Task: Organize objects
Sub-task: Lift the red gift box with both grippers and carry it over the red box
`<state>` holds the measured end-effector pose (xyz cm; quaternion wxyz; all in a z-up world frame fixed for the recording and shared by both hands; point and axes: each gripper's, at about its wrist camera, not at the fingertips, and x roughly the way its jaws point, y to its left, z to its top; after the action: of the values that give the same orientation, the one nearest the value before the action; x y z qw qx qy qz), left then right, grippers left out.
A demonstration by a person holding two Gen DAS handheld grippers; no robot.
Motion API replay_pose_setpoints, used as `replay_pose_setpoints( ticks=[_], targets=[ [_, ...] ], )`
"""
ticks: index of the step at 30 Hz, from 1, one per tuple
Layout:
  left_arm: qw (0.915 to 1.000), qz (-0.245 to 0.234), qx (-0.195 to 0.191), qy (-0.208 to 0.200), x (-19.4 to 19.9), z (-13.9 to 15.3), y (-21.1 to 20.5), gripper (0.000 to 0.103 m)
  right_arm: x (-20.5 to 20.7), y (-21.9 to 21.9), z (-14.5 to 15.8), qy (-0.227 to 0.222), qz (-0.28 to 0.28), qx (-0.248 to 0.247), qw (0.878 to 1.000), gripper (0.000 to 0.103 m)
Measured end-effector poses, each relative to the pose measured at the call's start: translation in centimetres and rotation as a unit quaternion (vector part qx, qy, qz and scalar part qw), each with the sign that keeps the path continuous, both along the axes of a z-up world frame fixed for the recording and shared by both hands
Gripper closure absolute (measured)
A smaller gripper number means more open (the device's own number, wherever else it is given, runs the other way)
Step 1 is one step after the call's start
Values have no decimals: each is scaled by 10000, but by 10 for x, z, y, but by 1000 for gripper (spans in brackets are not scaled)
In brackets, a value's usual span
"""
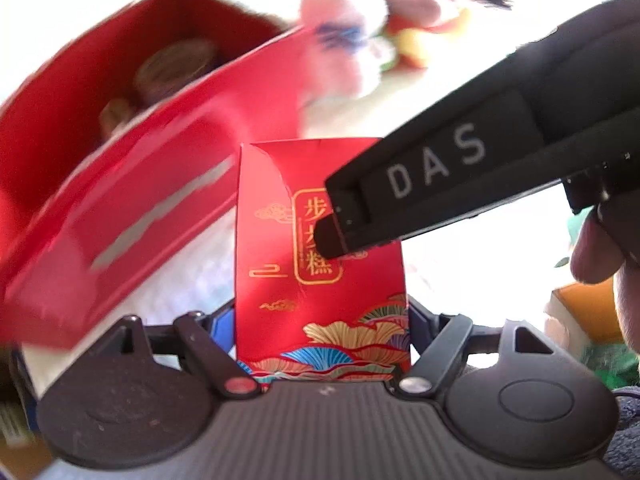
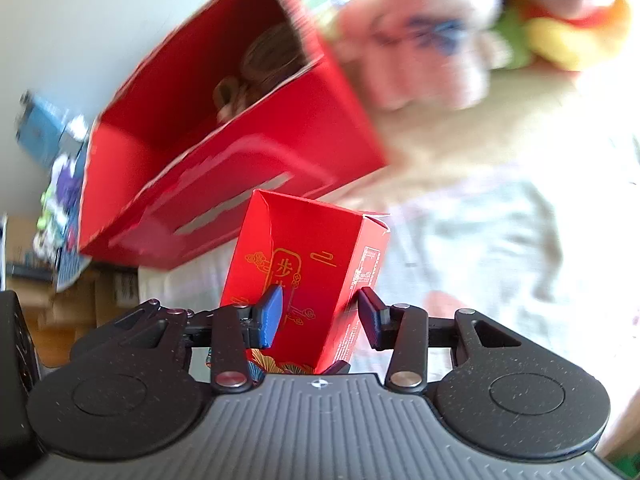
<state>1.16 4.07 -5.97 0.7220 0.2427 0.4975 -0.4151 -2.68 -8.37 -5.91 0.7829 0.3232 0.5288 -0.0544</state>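
A small red carton (image 1: 320,280) with gold characters and fan patterns stands upright between the fingers of my left gripper (image 1: 322,320), which is shut on its two sides. My right gripper's black finger (image 1: 332,236) comes in from the right and rests on the carton's printed front. In the right wrist view the same carton (image 2: 312,248) sits between the blue pad (image 2: 272,312) and the black pad (image 2: 370,312) of my right gripper (image 2: 320,312), held. Its top looks open. A big open red box (image 1: 132,184) (image 2: 240,152), blurred, lies behind on the left with round brown things inside.
Blurred plush toys (image 2: 420,40) in pink, white, yellow and green lie beyond the box on a pale cloth (image 2: 500,240). Cardboard boxes and colourful packets (image 2: 60,200) stand at the left. A person's fingers (image 1: 596,252) hold the right gripper.
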Motion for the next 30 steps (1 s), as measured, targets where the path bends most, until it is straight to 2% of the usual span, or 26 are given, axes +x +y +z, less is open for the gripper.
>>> replay_pose_setpoints(
  ticks=[7, 10, 14, 21, 24, 30],
  targets=[
    [9964, -658, -425, -318, -17, 28, -33, 25, -37, -27, 31, -279, -792, -425, 9956, 58],
    [9943, -736, -613, -460, -25, 44, -47, 25, -44, -33, 45, -464, -958, -608, 9925, 58],
    [9913, -692, -878, -691, -14, 69, -49, 25, -43, -33, 67, -805, -1008, -902, 9875, 58],
    [9851, -291, -1223, -1175, 18, 104, -32, 25, -20, -26, 105, -1536, -801, -1222, 9773, 58],
    [9818, -7, -1266, -1414, 30, 113, -20, 25, -3, -20, 115, -1820, -590, -1173, 9745, 58],
    [9778, 807, -1142, -1562, 69, 115, 7, 25, 43, 0, 123, -2153, 86, -921, 9722, 58]
  ],
)
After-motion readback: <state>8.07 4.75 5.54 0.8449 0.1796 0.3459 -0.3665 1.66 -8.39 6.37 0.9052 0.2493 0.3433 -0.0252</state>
